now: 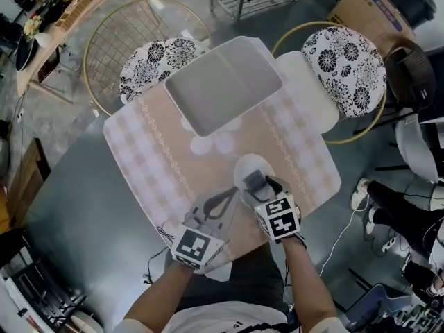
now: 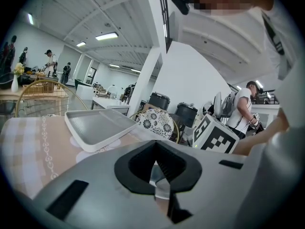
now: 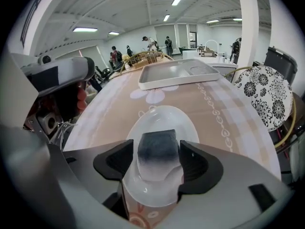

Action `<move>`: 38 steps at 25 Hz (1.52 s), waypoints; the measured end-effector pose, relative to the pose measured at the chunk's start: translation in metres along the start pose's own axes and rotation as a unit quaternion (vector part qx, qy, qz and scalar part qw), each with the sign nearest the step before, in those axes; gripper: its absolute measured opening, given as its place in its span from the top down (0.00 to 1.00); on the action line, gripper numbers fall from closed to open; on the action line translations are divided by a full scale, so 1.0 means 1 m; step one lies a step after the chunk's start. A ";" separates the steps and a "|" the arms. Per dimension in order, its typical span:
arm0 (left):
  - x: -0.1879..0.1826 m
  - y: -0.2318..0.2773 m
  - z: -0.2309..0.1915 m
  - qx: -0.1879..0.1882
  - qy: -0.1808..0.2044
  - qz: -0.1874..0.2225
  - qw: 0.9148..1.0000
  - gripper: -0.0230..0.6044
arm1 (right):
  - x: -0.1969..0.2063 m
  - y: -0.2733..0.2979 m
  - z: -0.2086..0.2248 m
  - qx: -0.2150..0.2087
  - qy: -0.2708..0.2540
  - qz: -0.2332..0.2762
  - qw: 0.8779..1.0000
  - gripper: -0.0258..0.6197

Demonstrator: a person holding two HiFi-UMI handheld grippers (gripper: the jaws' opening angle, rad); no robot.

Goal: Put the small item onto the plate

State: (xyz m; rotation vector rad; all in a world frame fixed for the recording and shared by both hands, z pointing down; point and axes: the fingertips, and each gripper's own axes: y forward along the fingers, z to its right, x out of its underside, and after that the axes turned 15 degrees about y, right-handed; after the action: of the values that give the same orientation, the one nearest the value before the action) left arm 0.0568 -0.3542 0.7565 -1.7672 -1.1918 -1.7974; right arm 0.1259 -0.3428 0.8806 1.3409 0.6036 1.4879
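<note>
While the right gripper clamps the small item over the plate, a skewed release risks a 6 o'clock spill; the left gripper is clenched, empty.

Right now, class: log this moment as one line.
right gripper: shut on small item, over plate | left gripper: shut, empty

I see a grey table covered across its middle by a beige checked cloth. On the cloth, a white rectangular tray sits at the far edge. A small white plate lies near my side, well apart from the tray. I can't tell what the pale sheet beside the tray rests on.
</note>
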 end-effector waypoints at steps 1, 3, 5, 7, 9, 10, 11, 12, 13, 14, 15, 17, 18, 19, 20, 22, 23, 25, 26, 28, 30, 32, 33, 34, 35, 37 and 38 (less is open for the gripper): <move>-0.002 -0.001 0.000 0.000 0.000 -0.001 1.000 0.96 | -0.001 -0.002 -0.001 -0.001 0.002 0.000 1.000 0.48; -0.006 -0.005 0.002 -0.001 -0.001 -0.005 1.000 0.96 | -0.003 -0.007 -0.004 -0.001 0.003 -0.001 1.000 0.48; -0.011 -0.010 0.005 -0.002 -0.008 -0.010 1.000 0.96 | -0.006 -0.016 -0.008 0.000 0.000 0.000 1.000 0.48; -0.017 -0.016 0.007 -0.005 -0.007 -0.015 1.000 0.96 | -0.011 -0.027 -0.014 -0.006 -0.004 0.004 1.000 0.48; -0.028 -0.022 0.010 -0.008 -0.004 -0.017 1.000 0.96 | -0.018 -0.042 -0.023 -0.019 -0.006 0.010 1.000 0.48; -0.036 -0.026 0.013 -0.009 -0.005 -0.017 1.000 0.96 | -0.021 -0.052 -0.027 -0.025 -0.007 0.014 1.000 0.48; -0.044 -0.030 0.017 -0.008 -0.006 -0.017 1.000 0.96 | -0.023 -0.062 -0.032 -0.031 -0.009 0.018 0.999 0.48; -0.050 -0.035 0.021 -0.008 -0.006 -0.017 1.000 0.96 | -0.026 -0.073 -0.037 -0.038 -0.010 0.023 0.999 0.48; -0.057 -0.039 0.025 -0.006 -0.003 -0.017 1.000 0.96 | -0.029 -0.083 -0.043 -0.045 -0.011 0.031 0.998 0.48; -0.064 -0.042 0.029 -0.004 0.000 -0.017 1.000 0.96 | -0.035 -0.095 -0.048 -0.053 -0.013 0.043 0.998 0.48; -0.072 -0.045 0.032 -0.002 0.004 -0.015 1.000 0.96 | -0.042 -0.106 -0.052 -0.058 -0.017 0.057 0.997 0.49; -0.092 -0.050 0.038 0.001 0.011 -0.010 1.000 0.96 | -0.059 -0.132 -0.059 -0.059 -0.024 0.094 0.993 0.58; -0.101 -0.053 0.040 0.003 0.013 -0.009 1.000 0.96 | -0.069 -0.145 -0.062 -0.058 -0.024 0.115 0.991 0.74; -0.108 -0.056 0.042 0.004 0.012 -0.011 1.000 0.96 | -0.077 -0.158 -0.066 -0.060 -0.021 0.133 0.989 0.85; -0.114 -0.059 0.044 0.005 0.010 -0.014 1.000 0.96 | -0.084 -0.171 -0.070 -0.065 -0.016 0.147 0.987 0.86; -0.127 -0.066 0.051 0.011 0.009 -0.017 1.000 0.96 | -0.095 -0.194 -0.080 -0.078 -0.006 0.169 0.983 0.87; -0.134 -0.069 0.055 0.015 0.011 -0.016 1.000 0.96 | -0.100 -0.205 -0.084 -0.084 -0.003 0.178 0.980 0.87; -0.149 -0.075 0.061 0.020 0.019 -0.011 1.000 0.96 | -0.111 -0.227 -0.093 -0.092 -0.004 0.196 0.976 0.87; -0.156 -0.078 0.063 0.021 0.022 -0.010 1.000 0.96 | -0.116 -0.238 -0.097 -0.094 -0.005 0.204 0.974 0.87; -0.169 -0.084 0.066 0.021 0.024 -0.008 0.999 0.96 | -0.124 -0.257 -0.103 -0.098 -0.002 0.218 0.971 0.89; -0.181 -0.090 0.068 0.022 0.024 -0.003 0.999 0.96 | -0.131 -0.274 -0.110 -0.108 0.011 0.232 0.967 0.91; -0.195 -0.098 0.072 0.025 0.026 0.005 0.999 0.96 | -0.137 -0.292 -0.118 -0.127 0.031 0.249 0.960 0.92; -0.201 -0.101 0.074 0.026 0.028 0.010 0.999 0.96 | -0.140 -0.300 -0.121 -0.134 0.040 0.258 0.956 0.92; -0.208 -0.105 0.074 0.028 0.030 0.015 0.999 0.96 | -0.144 -0.308 -0.124 -0.138 0.044 0.267 0.953 0.92; -0.215 -0.108 0.074 0.028 0.031 0.020 0.999 0.96 | -0.147 -0.315 -0.126 -0.138 0.045 0.275 0.950 0.93; -0.227 -0.113 0.075 0.031 0.030 0.028 0.999 0.96 | -0.152 -0.326 -0.129 -0.136 0.042 0.286 0.948 0.93; -0.232 -0.114 0.077 0.034 0.029 0.031 0.999 0.96 | -0.153 -0.331 -0.130 -0.134 0.040 0.290 0.947 0.93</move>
State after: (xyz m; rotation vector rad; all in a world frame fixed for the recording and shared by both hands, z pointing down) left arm 0.0577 -0.2998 0.4924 -1.6829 -1.1490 -1.7407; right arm 0.0993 -0.3237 0.4954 1.3028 0.0339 2.0204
